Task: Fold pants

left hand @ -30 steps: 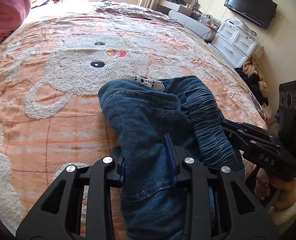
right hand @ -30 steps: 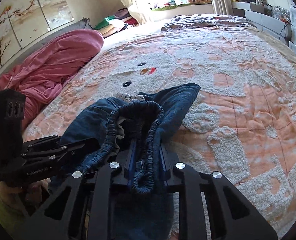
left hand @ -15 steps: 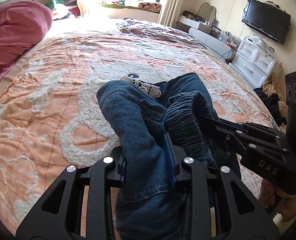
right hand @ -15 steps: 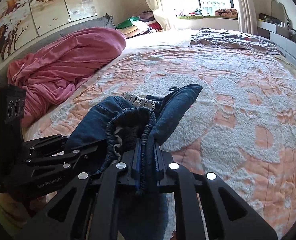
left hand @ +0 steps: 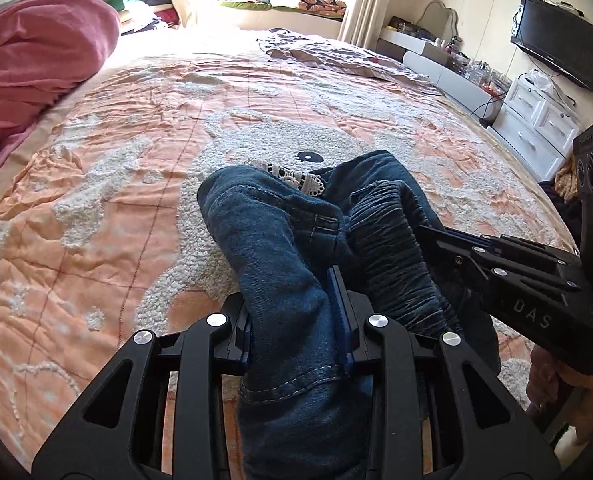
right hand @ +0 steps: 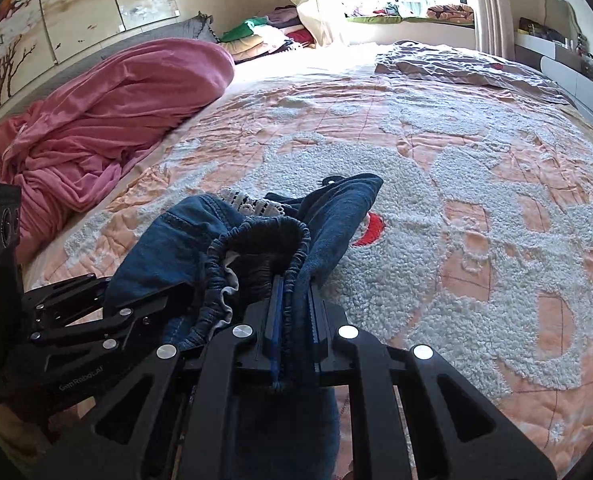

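Observation:
Dark blue denim pants (left hand: 288,248) with an elastic waistband and a white lace trim (left hand: 292,174) hang bunched above the bed. My left gripper (left hand: 296,308) is shut on a thick fold of the denim. My right gripper (right hand: 294,312) is shut on the gathered waistband (right hand: 292,248). The two grippers are close side by side; the right one shows in the left wrist view (left hand: 508,272), the left one in the right wrist view (right hand: 80,320). The pants (right hand: 184,248) hide the lower part of both grips.
An orange and white quilted bedspread (left hand: 116,184) covers the bed. A pink blanket (right hand: 108,104) is heaped at the left. A grey pillow (right hand: 456,64) lies at the far end. White drawers (left hand: 536,128) and a wall TV (left hand: 556,40) stand to the right.
Both grippers have lifted and tilted up with the pants, so more of the room and far bed shows. Their grips on the denim are unchanged.

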`<state>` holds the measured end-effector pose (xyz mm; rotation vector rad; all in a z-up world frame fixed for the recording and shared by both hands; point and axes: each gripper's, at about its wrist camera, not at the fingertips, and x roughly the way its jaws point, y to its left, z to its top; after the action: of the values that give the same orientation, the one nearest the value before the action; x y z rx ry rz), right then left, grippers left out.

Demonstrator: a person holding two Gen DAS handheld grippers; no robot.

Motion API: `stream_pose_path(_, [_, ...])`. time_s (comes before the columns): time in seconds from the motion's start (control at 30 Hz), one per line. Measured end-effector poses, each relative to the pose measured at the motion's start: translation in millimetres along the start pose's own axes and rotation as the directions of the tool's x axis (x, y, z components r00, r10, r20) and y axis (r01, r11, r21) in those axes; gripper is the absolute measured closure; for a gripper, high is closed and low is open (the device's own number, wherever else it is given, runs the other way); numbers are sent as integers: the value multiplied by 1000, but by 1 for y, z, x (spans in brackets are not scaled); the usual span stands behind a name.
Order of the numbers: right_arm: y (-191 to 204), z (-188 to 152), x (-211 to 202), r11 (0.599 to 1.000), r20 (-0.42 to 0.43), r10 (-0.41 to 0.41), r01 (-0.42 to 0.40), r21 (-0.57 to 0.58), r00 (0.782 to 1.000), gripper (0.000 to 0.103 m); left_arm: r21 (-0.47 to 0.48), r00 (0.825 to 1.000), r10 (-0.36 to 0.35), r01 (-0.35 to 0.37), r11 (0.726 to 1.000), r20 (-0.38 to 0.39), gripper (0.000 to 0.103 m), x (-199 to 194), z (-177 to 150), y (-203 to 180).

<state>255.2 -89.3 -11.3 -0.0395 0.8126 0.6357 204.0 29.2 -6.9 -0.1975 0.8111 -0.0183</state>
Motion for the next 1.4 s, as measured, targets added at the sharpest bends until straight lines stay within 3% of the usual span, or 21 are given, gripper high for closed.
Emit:
stream_pose_path(0.3, [-26,-15,18,994,-76,-39,46,95,996,86,-16,999,32,-32,999,-19,75,4,-6,3])
stream_pose_path(0.37, [-30,-17,20,992,-90,-57,66,108,994,77,-19,999,35,-35,999,-25,74,5,-7,3])
stream_pose_path(0.47, [-36,-21,22,987,-101,-61,75,139,993,72,-23,999,39,-39,999,-26,71,6,-8,3])
stream_pose_path(0.6, [-31,-22,22,989,-102,-98,109,102,990,69,-24,999,37,-38,999,-26,69,6,-8,4])
stream_pose_path(0.77, [-29,-23,14,988,-101,-129,137,73,987,49,-41,999,29,-30,999,-26,66,5,-9,8])
stream_pose_path(0.97, [-33,-24,2,987,-92,-130,138,79,987,36,-43,999,28,-29,999,-21,61,2,-10,7])
stream_pose_path(1.4, [-28,-24,-19,988,-59,-138,141,66,989,23,-22,999,50,-50,999,10,42,-11,-11,3])
